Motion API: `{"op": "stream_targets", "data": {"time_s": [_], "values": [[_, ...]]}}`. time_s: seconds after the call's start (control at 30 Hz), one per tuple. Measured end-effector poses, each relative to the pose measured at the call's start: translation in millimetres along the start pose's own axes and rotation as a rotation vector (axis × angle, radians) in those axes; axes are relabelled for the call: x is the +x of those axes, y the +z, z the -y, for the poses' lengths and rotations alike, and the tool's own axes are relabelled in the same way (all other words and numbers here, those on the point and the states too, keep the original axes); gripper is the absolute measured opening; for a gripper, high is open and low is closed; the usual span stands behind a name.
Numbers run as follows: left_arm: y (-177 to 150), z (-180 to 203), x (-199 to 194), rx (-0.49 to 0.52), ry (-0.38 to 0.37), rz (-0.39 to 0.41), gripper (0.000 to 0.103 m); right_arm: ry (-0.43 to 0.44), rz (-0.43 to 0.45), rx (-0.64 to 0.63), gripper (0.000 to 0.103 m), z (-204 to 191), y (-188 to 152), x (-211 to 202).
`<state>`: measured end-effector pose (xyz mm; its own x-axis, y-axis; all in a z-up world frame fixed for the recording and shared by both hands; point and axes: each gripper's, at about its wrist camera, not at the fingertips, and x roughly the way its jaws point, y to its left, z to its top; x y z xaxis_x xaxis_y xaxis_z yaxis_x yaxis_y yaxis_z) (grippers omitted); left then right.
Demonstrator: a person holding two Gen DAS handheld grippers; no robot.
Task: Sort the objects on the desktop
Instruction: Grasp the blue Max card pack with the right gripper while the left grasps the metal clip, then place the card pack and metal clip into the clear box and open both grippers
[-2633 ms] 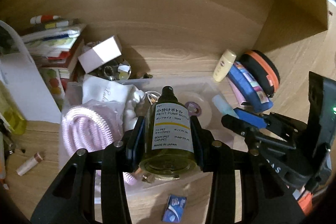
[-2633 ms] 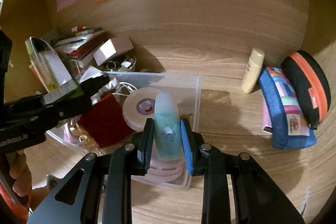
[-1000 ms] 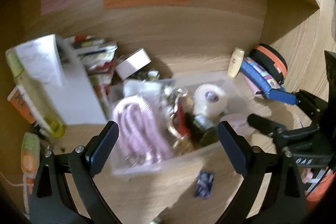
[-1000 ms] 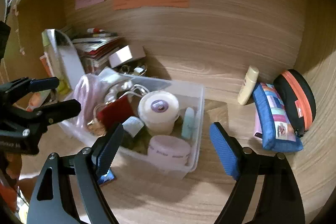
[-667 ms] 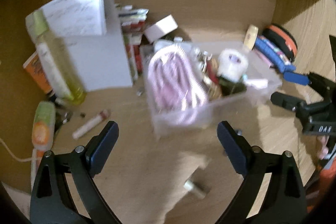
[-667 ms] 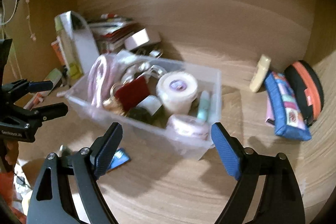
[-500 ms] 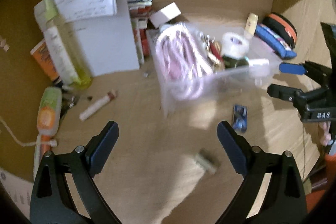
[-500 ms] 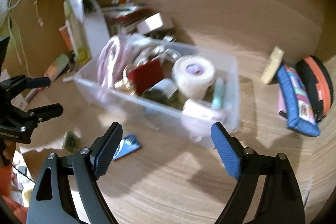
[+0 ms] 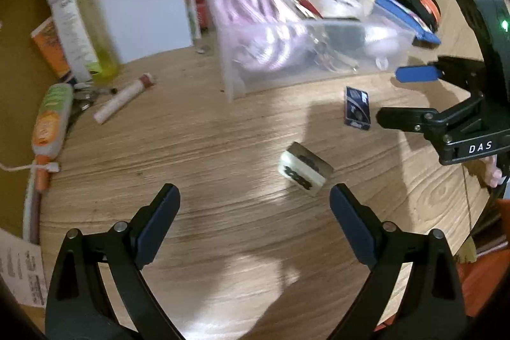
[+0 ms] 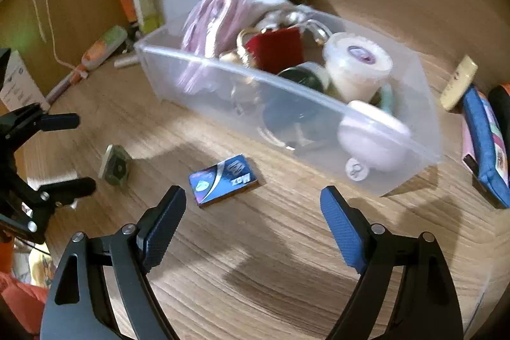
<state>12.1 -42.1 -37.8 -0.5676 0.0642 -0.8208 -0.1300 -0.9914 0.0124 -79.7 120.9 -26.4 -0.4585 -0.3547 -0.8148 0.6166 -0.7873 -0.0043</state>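
Wood-grain desk (image 9: pixel 197 148) is carrying the clutter: the small cream block (image 9: pixel 305 168) is lying apart at two o'clock from your left gripper (image 9: pixel 253 212), whose fingers are spread and holding nothing. You are keeping your right gripper (image 10: pixel 253 212) spread too, empty, the blue packet (image 10: pixel 223 179) just beyond at eleven o'clock, the clear bin (image 10: pixel 398 161) behind.
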Motion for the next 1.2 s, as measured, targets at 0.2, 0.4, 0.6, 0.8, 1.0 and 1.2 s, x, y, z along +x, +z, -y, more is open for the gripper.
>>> {"op": "stream_targets", "data": {"time_s": [0.2, 0.4, 0.6, 0.8, 1.0, 1.2], "values": [[7, 17, 16, 0.085, 0.007, -0.04, 0.096, 0.003, -0.048, -0.05, 0.085, -9, 2, 13], [12, 22, 19, 0.151, 0.017, -0.014, 0.093, 0.03, -0.078, -0.092, 0.083, -14, 5, 23], [17, 16, 22, 0.123, -0.049, -0.002, 0.064, 0.069, -0.081, -0.107, 0.07, -16, 10, 28], [16, 4, 21, 0.057, -0.056, 0.023, 0.036, 0.088, -0.064, -0.132, 0.048, -20, 12, 24], [15, -2, 15, 0.025, -0.04, 0.051, 0.036, 0.077, -0.045, -0.137, 0.048, -26, 13, 24], [23, -6, -1, -0.006, -0.032, 0.112, 0.036, 0.085, 0.008, -0.106, 0.048, -24, 17, 7]]}}
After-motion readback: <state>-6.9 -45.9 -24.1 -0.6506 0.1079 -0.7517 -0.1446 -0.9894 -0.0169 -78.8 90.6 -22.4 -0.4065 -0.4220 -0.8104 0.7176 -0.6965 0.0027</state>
